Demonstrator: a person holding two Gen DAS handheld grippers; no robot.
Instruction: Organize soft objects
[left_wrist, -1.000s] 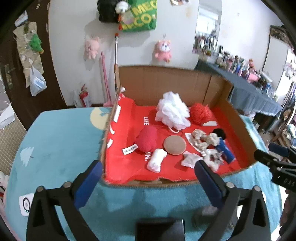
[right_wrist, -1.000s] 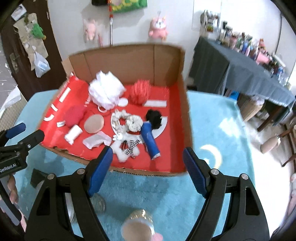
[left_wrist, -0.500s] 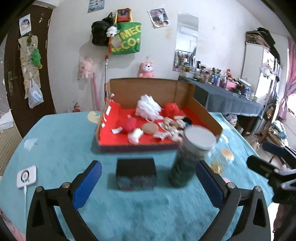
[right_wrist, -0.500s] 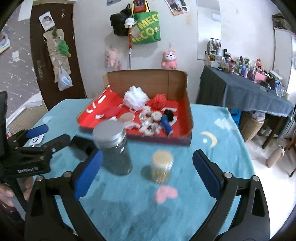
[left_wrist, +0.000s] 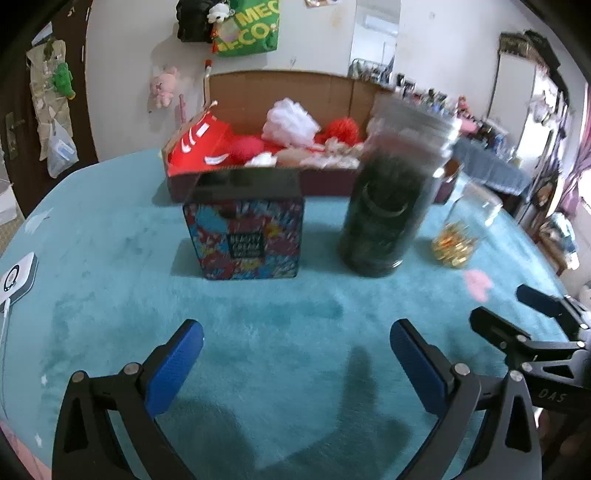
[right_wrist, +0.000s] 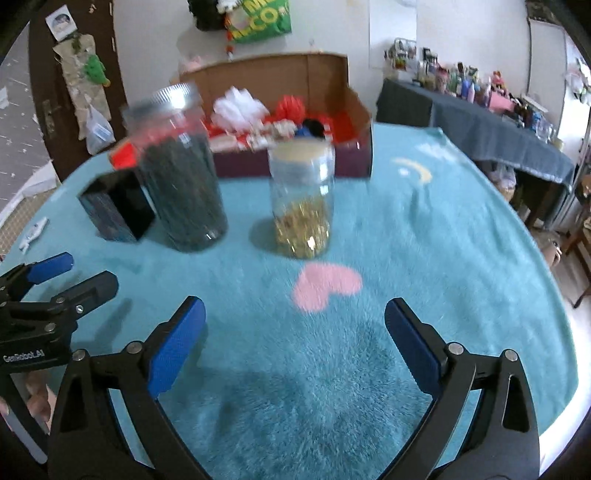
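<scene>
Left of the dark jar (left_wrist: 388, 206) stands a patterned box (left_wrist: 245, 236); right of it, a clear jar (right_wrist: 301, 199) of gold bits. Behind the dark jar, the cardboard box (left_wrist: 280, 88) holds the soft objects (left_wrist: 291, 122). Nearer than the jar, the left gripper (left_wrist: 295, 363) and right gripper (right_wrist: 293, 345) hover spread wide, empty.

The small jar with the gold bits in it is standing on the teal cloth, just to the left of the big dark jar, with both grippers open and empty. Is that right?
Not quite: the small jar stands to the right of the big dark jar, not the left, as the right wrist view shows. The rest holds: it stands on the teal cloth, and the left gripper and right gripper are both open and empty.
</scene>
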